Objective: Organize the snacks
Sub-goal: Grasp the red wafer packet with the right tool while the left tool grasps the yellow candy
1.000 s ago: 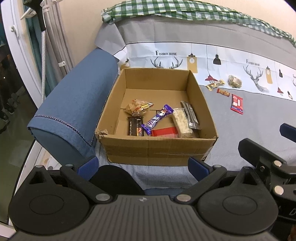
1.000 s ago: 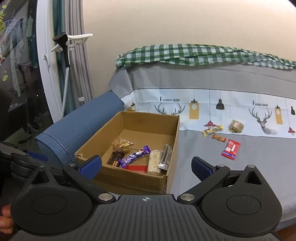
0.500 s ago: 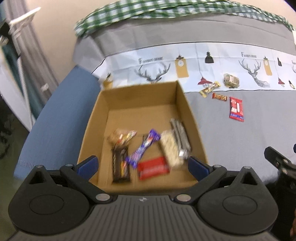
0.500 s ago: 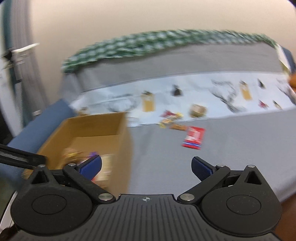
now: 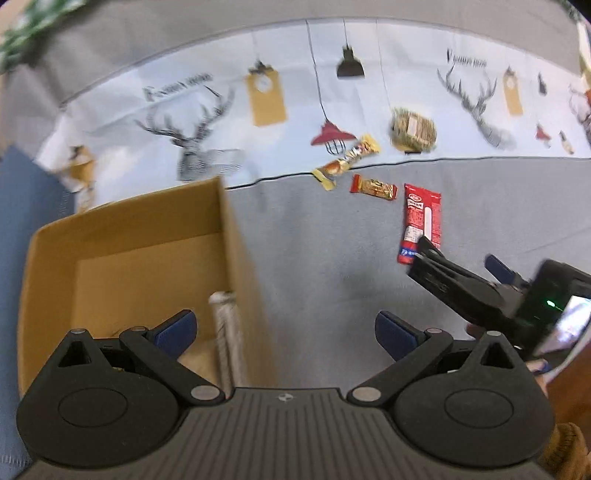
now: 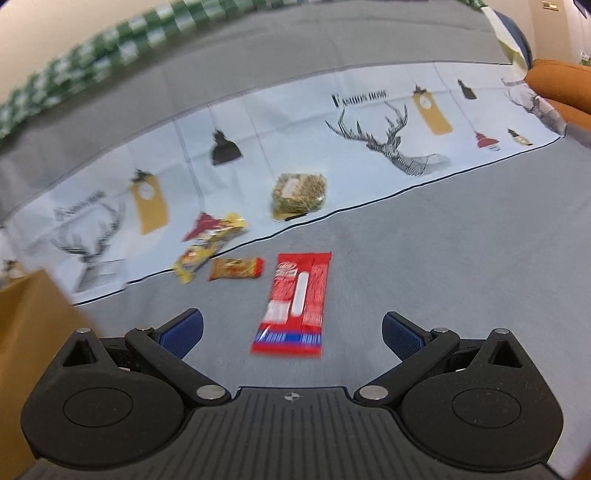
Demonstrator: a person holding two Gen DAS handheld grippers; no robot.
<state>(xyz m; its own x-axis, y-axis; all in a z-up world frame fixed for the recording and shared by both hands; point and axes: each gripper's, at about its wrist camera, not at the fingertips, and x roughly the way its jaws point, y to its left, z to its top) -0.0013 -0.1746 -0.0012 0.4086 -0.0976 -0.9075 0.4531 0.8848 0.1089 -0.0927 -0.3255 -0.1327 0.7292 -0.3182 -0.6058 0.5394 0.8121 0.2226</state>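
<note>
grey sofa seat (image 6: 461, 236); deer-print cloth (image 6: 369, 122); green checked blanket (image 6: 74, 62); beige wall (image 6: 55, 22)

Cardboard box (image 5: 122, 258): lower left of the left wrist view, on the sofa seat (image 5: 325, 240); one long packet (image 5: 227, 332) inside, against its right wall. Flat wrapper (image 6: 295, 299): centre of the right wrist view, on the seat, ahead of and between the spread fingers of the right gripper (image 6: 291, 330). Small bar (image 6: 236, 268): just left of the wrapper's far end. Twisted-end bar (image 6: 208, 245): upper left of the small bar, across the printed cloth (image 6: 258, 147) edge. Round packet (image 6: 299, 191): on the cloth, behind the wrapper.
</note>
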